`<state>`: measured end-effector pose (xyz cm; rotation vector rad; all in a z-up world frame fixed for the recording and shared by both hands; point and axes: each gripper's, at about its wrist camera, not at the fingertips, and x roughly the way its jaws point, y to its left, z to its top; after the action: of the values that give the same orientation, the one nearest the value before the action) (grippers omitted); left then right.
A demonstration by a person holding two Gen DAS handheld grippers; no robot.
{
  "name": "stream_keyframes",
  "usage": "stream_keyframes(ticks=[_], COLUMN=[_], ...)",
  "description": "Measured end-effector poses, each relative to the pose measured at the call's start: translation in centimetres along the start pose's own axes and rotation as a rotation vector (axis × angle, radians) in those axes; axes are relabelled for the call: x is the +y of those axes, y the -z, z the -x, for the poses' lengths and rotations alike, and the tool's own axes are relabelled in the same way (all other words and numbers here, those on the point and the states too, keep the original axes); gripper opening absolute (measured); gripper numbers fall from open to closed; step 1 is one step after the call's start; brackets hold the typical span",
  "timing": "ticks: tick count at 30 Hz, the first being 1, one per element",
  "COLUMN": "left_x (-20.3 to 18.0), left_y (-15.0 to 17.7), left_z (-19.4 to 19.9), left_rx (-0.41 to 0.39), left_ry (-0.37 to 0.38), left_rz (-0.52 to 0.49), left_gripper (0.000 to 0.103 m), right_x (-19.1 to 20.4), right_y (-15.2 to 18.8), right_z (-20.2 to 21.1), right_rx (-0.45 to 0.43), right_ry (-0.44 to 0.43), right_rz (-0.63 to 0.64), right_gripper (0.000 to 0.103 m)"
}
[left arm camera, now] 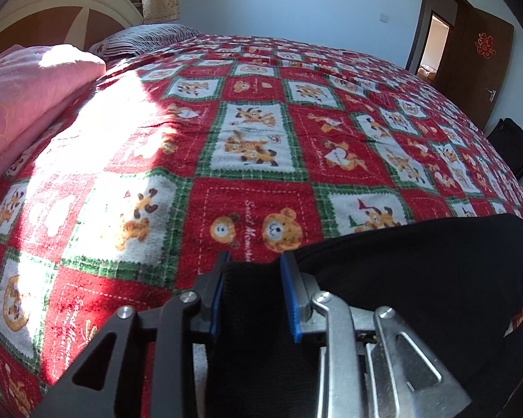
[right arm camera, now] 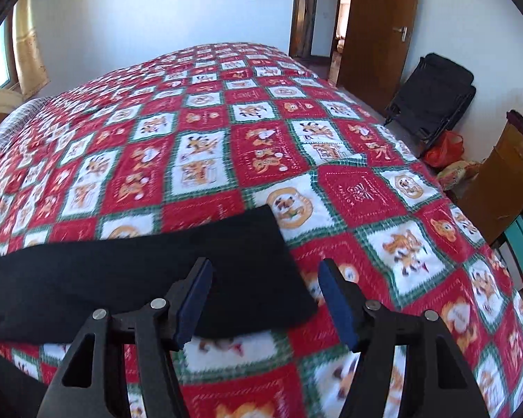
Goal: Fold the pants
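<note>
The long black knitted pants (left arm camera: 418, 278) lie flat on the bed, stretched sideways across the near edge, and I have one end of them between the left gripper's (left arm camera: 254, 268) jaws. There a ribbed black band, which I take for the waistband or a cuff, fills the gap between the blue ridged pads, and the jaws look clamped on it. I hold that end so the cloth stays taut and anchored while the other end gets picked up.

At the far end, the squared-off end of the pants (right arm camera: 226, 261) sits just ahead of and partly between the right gripper's (right arm camera: 265, 278) jaws. These stand apart, with nothing pinched: the left pad hovers over the black fabric, the right pad over bare quilt beside the fabric's edge. I judge the jaws are straddling that side edge so they can close on it; whether the pads already touch the cloth I cannot tell, as the picture is slightly blurred.

Under the pants is the red, white and green checked fleece bedspread (left arm camera: 226, 139) printed with cartoon bears, smooth enough to serve as a folding surface. Well beyond the left jaws lies a pink folded quilt (left arm camera: 24, 97) and a striped pillow (left arm camera: 143, 38) by the headboard. Far past the right jaws a black folded chair (right arm camera: 436, 94) leans against the wall near the brown wooden door (right arm camera: 376, 28).
</note>
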<state>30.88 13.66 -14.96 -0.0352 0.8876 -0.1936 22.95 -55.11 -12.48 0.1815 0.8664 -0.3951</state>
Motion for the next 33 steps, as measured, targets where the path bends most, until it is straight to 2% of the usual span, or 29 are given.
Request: stream_keyframes(ticks=[5,9,11,12,13,14,17,18,19,22,27,33], left_x=[-0.2,-0.2,-0.1,0.0,0.0,-0.2,-0.6,-0.9,-1.1,-1.0,0.7,0.8], left_y=[0.0,-0.2,-0.2,-0.2,-0.2,-0.2,-0.3,-0.4,-0.4,-0.5,-0.5,-0.1], left_z=[-0.2,-0.3,-0.4,-0.4,-0.3,-0.3,0.0,0.2,0.4,1.3,3.2,5.4], left_rx=[0.010,0.016,0.024,0.029,0.027,0.026,0.020,0.016,0.008,-0.022,-0.079,-0.148], left_ry=[-0.002,-0.047,-0.049,-0.046,-0.043,-0.044,-0.010,-0.006,-0.006,0.003,0.067,0.111], left_rz=[-0.006,0.004,0.008,0.011,0.004,-0.014,-0.041,-0.055,-0.064,-0.055,0.024,0.024], left_gripper=[0.035,0.050,0.051,0.051,0.051,0.050,0.026,0.017,0.015,0.014,0.014,0.014], right_x=[-1.0,-0.7,-0.5,-0.3,0.0,0.3,0.7,0.9,1.1,0.8,0.0,-1.1], right_y=[-2.6,-3.7,-3.6,-3.4,-3.3,-3.3,-3.3,-3.3,-3.3,-3.4,-3.7,-2.6], right_z=[-4.0,-7.8,-9.2,-9.5,-9.5,-9.4,-8.5,-7.9,-7.3,-5.0,-0.7,4.2], right_rx=[0.054,0.133,0.173,0.177,0.169,0.159,0.151,0.139,0.123,0.062,-0.051,-0.179], right_ry=[-0.021,-0.041,-0.063,-0.055,-0.042,-0.052,-0.072,-0.078,-0.077,-0.098,-0.092,-0.117], right_rz=[-0.009,-0.002,0.000,0.011,0.037,0.060,0.079,0.090,0.095,0.075,0.069,0.054], right_gripper=[0.065,0.065,0.065,0.061,0.051,0.029,0.010,0.009,0.009,0.009,0.009,0.009])
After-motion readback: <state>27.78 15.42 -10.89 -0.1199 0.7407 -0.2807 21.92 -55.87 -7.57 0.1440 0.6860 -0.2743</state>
